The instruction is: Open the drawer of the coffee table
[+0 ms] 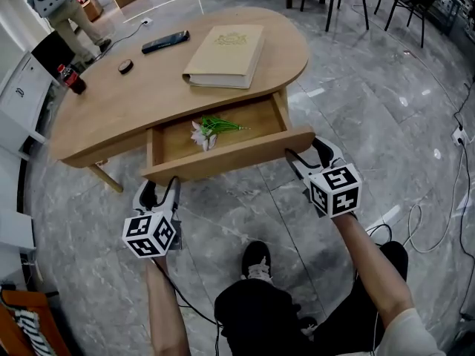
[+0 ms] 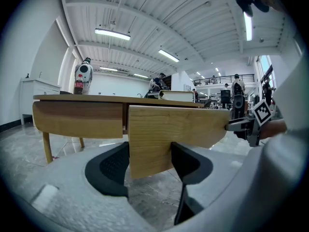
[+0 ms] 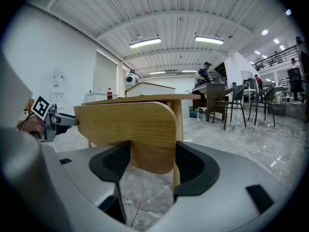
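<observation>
The left gripper [image 1: 162, 187] and right gripper [image 1: 306, 152] pinch the drawer front [image 1: 237, 153] (one each end); only the head view shows the flower [image 1: 211, 130] inside.

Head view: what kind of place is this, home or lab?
Probably a large lab or workshop hall, not a home. It has a polished grey stone floor with loose cables, a high ribbed ceiling with strip lights, and a railed mezzanine beyond the coffee table.

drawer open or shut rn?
Open. The drawer stands out from the coffee table, its inside exposed with a flower sprig lying in it.
</observation>
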`<state>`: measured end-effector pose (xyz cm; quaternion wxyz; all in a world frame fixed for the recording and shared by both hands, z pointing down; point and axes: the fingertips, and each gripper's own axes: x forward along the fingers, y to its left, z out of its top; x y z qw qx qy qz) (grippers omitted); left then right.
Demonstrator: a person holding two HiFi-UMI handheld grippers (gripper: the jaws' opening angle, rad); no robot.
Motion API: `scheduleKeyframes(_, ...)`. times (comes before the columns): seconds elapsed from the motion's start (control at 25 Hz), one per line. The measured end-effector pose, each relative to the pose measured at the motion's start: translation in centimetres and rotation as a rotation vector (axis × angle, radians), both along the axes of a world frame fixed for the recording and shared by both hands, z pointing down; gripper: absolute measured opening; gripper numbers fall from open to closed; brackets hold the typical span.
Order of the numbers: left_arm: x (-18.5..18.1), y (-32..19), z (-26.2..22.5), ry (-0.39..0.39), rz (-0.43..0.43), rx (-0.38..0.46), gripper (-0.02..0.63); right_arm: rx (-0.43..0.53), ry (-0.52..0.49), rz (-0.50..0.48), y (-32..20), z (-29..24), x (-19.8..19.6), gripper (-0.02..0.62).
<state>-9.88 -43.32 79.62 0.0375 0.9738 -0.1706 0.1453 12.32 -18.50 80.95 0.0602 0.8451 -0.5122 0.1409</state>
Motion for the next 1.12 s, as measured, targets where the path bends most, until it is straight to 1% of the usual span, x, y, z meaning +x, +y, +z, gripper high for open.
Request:
scheduleKeyframes(0.24, -1.2, 0.9, 0.3, -0.018, -0.002, -0.008, 0.261, -0.012, -0.011, 0.000, 0.9, 0.3, -1.2, 0.296)
scheduleKeyframes(0.8, -3.0, 2.4, 0.5, -0.013, -0.011, -0.005, 0.261, -0.010, -0.009, 0.002, 2.2, 0.6, -3.0, 0.296)
scheduleKeyframes(1.12, -3.3, 3.2, 1.2, -0.015, -0.028, -0.010, 0.261, -0.009, -0.007, 0.014, 2.8, 1.2, -3.0, 0.296)
